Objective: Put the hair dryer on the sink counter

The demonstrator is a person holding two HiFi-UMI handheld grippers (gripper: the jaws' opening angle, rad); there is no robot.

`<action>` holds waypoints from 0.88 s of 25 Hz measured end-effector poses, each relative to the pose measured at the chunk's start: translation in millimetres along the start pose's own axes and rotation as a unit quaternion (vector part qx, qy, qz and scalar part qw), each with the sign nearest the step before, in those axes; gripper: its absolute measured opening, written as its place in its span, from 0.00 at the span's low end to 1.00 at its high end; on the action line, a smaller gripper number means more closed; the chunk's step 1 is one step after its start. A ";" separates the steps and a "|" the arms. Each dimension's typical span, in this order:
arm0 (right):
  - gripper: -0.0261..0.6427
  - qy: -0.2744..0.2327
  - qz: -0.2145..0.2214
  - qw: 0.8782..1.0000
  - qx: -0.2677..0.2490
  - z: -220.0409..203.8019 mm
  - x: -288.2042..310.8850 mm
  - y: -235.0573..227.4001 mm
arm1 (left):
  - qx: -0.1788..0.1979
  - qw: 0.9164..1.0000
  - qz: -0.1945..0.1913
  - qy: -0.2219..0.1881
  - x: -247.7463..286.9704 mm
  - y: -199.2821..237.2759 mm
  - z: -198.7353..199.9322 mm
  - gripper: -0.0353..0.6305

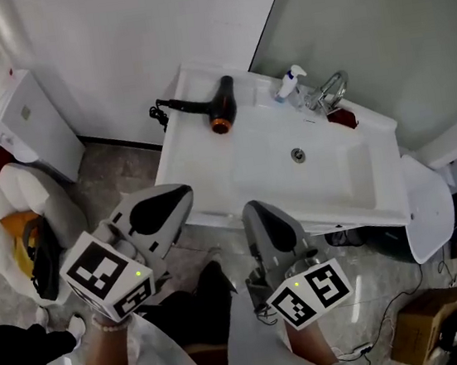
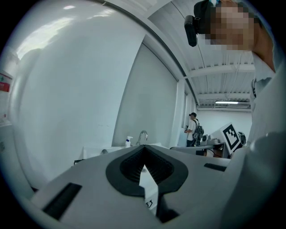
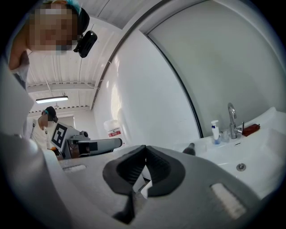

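The black hair dryer with an orange ring at its nozzle lies on the back left of the white sink counter, its cord trailing off the left edge. In the right gripper view the hair dryer shows as a dark tip on the counter. My left gripper hangs in front of the counter's near left corner, shut and holding nothing. To its right, my right gripper hangs below the counter's front edge, also shut and holding nothing. The same shut jaws show for the left gripper and the right gripper.
A faucet, a small spray bottle and a dark red thing stand behind the basin. A water dispenser on a white cabinet and a white bag are at left, a cardboard box at lower right. A person stands far off.
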State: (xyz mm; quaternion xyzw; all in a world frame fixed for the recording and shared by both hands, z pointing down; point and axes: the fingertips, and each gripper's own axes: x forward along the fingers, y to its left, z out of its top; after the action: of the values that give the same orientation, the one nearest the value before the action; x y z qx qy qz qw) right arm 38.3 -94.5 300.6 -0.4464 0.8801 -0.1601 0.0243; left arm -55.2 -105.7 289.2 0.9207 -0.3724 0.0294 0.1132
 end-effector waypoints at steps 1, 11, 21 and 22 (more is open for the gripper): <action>0.04 0.000 -0.001 1.000 0.000 -2.5 -3.5 7.5 | -0.002 1.000 -0.002 -0.002 -7.7 -2.6 -1.4 0.06; 0.03 -0.010 -0.036 0.999 -0.002 -29.8 -51.1 64.9 | -0.004 1.000 -0.029 -0.007 -74.3 -38.3 -23.8 0.06; 0.03 -0.015 -0.066 0.998 0.002 -54.2 -104.5 112.5 | -0.012 0.998 -0.067 -0.008 -122.2 -88.4 -40.8 0.06; 0.03 -0.016 -0.068 0.998 0.001 -53.0 -108.3 113.6 | -0.012 0.997 -0.070 -0.008 -122.3 -91.9 -39.9 0.06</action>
State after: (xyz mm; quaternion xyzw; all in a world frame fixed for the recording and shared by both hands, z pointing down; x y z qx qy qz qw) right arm 5.1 67.8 305.5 -0.5074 0.8472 -0.1551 0.0276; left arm -78.6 50.6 293.9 0.9431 -0.3087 0.0092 0.1230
